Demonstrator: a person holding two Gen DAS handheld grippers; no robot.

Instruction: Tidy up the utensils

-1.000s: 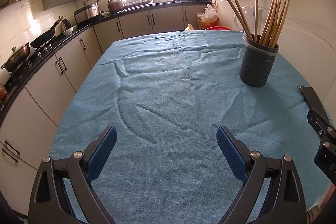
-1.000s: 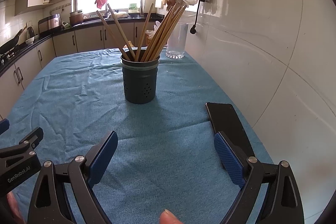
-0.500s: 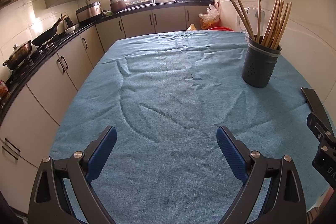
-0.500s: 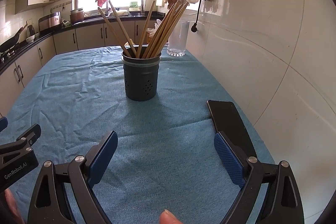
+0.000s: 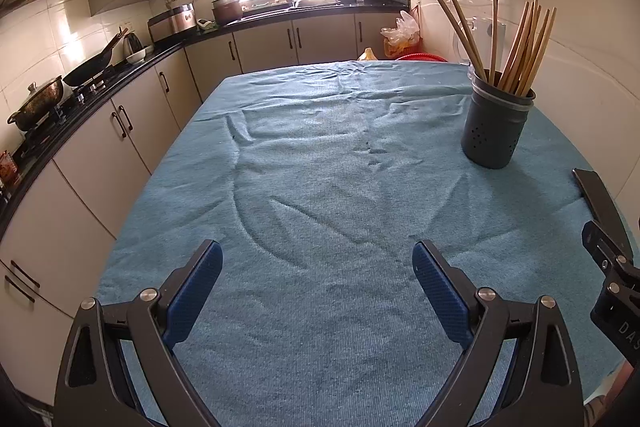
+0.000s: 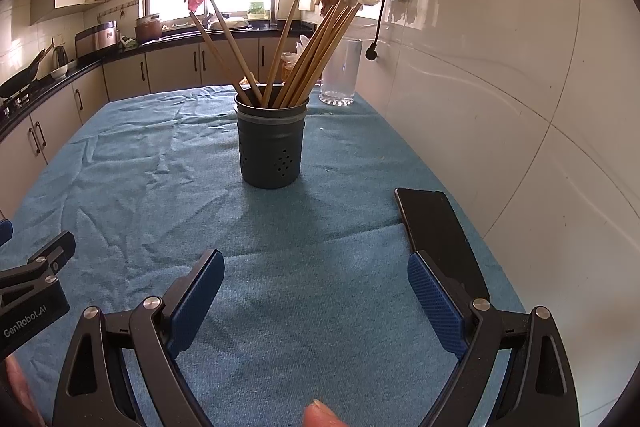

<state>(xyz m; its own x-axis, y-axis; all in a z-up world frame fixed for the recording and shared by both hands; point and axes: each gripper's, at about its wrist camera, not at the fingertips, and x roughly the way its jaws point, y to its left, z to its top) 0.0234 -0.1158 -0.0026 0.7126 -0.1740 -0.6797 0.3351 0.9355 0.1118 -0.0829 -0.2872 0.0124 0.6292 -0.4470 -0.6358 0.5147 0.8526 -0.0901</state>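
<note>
A dark grey perforated utensil holder (image 6: 272,143) stands on the blue tablecloth (image 6: 152,163) and holds several wooden chopsticks (image 6: 316,55) that fan out upward. It also shows at the right in the left wrist view (image 5: 496,123) with the chopsticks (image 5: 524,51). My right gripper (image 6: 316,291) is open and empty, well short of the holder. My left gripper (image 5: 316,283) is open and empty over bare cloth, left of the holder.
A black phone (image 6: 440,231) lies on the cloth by the white tiled wall (image 6: 500,67). A clear glass (image 6: 340,75) stands behind the holder. Kitchen counters (image 5: 100,83) with pots run along the left beyond the table edge.
Both grippers have drawn back slightly and tilted, so the holder sits a little farther off and lower in view. Both stay open and empty.
</note>
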